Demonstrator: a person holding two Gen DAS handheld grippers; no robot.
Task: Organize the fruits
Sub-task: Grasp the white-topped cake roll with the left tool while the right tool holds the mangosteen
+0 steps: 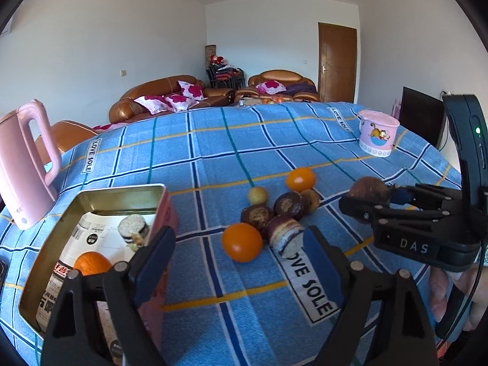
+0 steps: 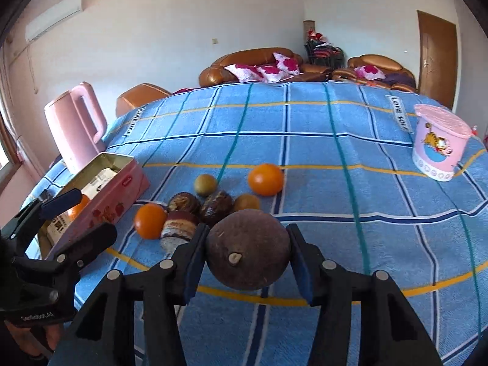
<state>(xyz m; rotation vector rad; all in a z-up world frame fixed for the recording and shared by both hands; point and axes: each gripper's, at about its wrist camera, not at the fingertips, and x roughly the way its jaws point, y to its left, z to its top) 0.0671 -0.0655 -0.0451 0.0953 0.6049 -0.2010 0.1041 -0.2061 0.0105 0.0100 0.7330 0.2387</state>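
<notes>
Right gripper (image 2: pixel 247 253) squeezes brown fruit (image 2: pixel 247 248), lifted to carry to tin (image 1: pixel 91 195). Left gripper (image 1: pixel 236 253) fingers apart, empty, waiting.

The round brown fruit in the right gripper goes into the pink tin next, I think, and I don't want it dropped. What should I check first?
1. Right gripper shut on the round brown fruit: ok.
2. Pads on opposite sides of the fruit: ok.
3. Open pink metal tin has free floor beside its orange and cake: ok.
4. Left gripper open, close by the tin's right wall: not ok, may obstruct.
5. Grip firmness: cannot tell.
</notes>
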